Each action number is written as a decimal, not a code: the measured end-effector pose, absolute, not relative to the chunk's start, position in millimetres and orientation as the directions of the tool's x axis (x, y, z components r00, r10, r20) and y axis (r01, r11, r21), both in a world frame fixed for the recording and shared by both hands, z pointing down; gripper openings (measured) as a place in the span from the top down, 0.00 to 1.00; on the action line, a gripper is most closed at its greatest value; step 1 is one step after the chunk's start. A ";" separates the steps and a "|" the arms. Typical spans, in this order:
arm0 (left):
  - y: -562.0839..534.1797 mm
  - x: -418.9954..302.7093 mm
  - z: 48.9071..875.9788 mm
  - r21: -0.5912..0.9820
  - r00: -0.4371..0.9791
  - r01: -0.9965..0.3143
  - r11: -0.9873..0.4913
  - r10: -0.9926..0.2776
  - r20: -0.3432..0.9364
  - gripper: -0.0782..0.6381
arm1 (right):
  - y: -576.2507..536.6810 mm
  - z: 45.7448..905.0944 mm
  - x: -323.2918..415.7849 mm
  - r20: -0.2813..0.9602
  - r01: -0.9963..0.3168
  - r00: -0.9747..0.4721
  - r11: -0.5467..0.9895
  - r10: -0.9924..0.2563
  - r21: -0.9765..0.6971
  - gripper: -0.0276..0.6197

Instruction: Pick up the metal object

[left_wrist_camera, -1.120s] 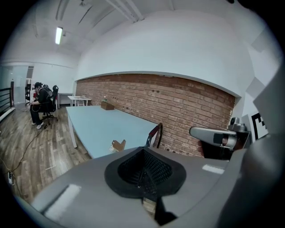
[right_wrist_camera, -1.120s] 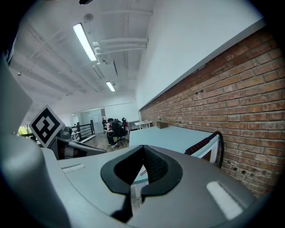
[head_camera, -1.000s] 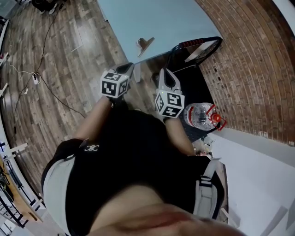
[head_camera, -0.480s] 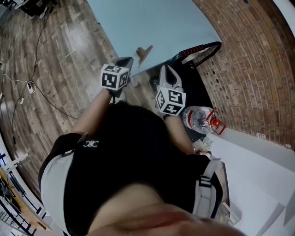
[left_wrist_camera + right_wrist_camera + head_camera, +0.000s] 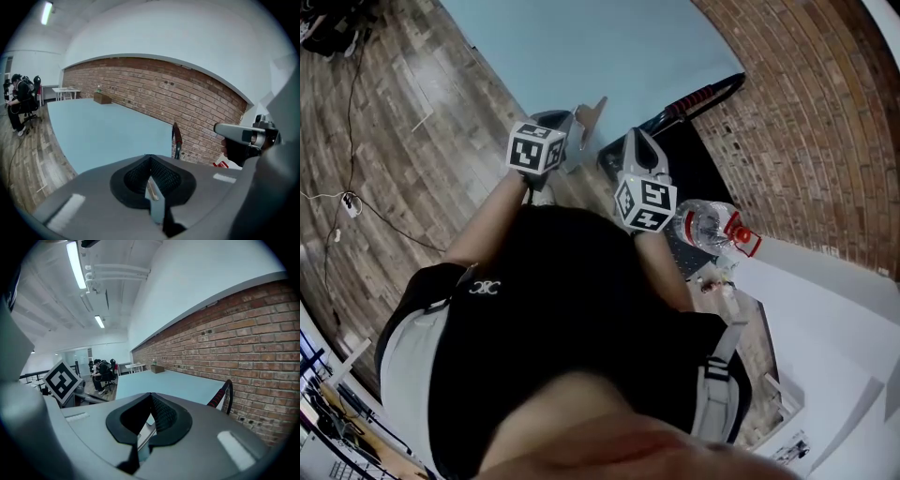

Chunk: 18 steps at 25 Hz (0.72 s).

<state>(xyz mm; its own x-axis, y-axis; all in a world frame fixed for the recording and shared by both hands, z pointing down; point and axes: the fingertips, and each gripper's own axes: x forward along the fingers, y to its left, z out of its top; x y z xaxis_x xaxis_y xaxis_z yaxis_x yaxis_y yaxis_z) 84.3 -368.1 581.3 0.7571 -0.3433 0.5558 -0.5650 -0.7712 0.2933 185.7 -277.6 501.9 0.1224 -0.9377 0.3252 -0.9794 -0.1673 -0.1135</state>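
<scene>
The metal object, a small bent tan-grey piece, lies on the light blue table close to its near edge. My left gripper is held just short of it on its left, jaws shut and empty. In the left gripper view a thin tan sliver shows through the slit between the closed pads. My right gripper hovers to the object's right, below the table edge, with its pads together and nothing in them. Both marker cubes face up.
A black cart with a red-gripped handle stands against the table's right corner, beside the brick wall. A clear water bottle with a red cap sits by my right arm. Cables trail over the wooden floor. People sit at far desks.
Both grippers have moved forward to the table edge, and the left one now sits right beside the metal object. The jaws of both stayed together.
</scene>
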 end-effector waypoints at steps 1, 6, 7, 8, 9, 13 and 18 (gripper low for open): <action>-370.8 85.1 585.3 0.299 0.761 -0.554 -0.777 -0.328 0.560 0.89 | -280.4 503.1 183.3 0.331 -0.978 0.130 -0.176 -0.934 -0.112 0.94; -384.0 90.5 601.0 0.323 0.776 -0.506 -0.800 -0.258 0.576 0.89 | -295.0 505.0 173.5 0.355 -0.973 0.171 -0.214 -0.919 -0.086 0.94; -385.1 91.4 604.5 0.329 0.779 -0.496 -0.804 -0.243 0.579 0.89 | -296.2 505.3 172.6 0.359 -0.971 0.182 -0.225 -0.915 -0.081 0.94; -386.6 92.2 608.5 0.336 0.780 -0.488 -0.806 -0.229 0.583 0.89 | -297.1 506.1 172.2 0.363 -0.969 0.192 -0.235 -0.912 -0.077 0.94; -388.2 93.6 612.7 0.342 0.779 -0.482 -0.807 -0.216 0.589 0.89 | -297.7 506.9 172.5 0.367 -0.967 0.200 -0.243 -0.908 -0.073 0.94; -389.2 104.0 633.4 0.364 0.763 -0.472 -0.803 -0.166 0.624 0.84 | -296.5 509.4 184.5 0.378 -0.963 0.220 -0.261 -0.899 -0.061 0.94; -380.7 112.1 667.3 0.436 0.733 -0.497 -0.751 -0.094 0.674 0.75 | -295.6 511.4 200.5 0.380 -0.956 0.230 -0.281 -0.896 -0.083 0.94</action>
